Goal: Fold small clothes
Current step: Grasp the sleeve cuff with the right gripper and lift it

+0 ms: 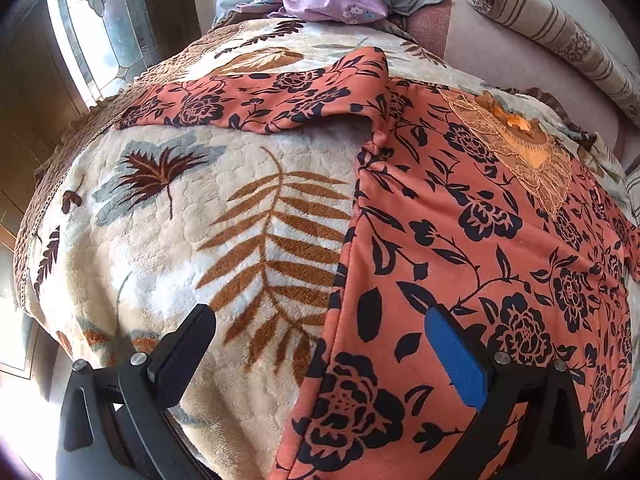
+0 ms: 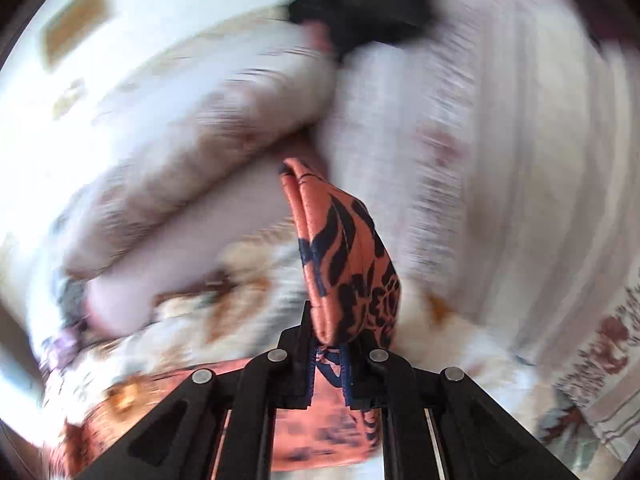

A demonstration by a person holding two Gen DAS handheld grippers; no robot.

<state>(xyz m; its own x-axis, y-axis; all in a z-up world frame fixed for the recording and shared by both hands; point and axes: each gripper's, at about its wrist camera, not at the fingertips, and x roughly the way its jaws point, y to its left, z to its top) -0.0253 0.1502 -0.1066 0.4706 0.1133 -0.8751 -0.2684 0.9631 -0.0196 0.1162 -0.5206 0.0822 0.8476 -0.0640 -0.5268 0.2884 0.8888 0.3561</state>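
Two grippers working: my right gripper (image 2: 329,344) is clamped on the orange top's (image 1: 460,240) hem, starting the fold. My left gripper (image 1: 320,344) gapes empty over the hem at lower centre; next it must pinch there.

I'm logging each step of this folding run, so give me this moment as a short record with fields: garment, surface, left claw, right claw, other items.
garment: orange floral top, spread flat, one sleeve out to the side
surface: cream leaf-print blanket
left claw: open, straddling the top's side edge near the hem, not gripping
right claw: shut on a doubled fold of the orange floral top; view blurred
other items: striped bolster; purple cloth
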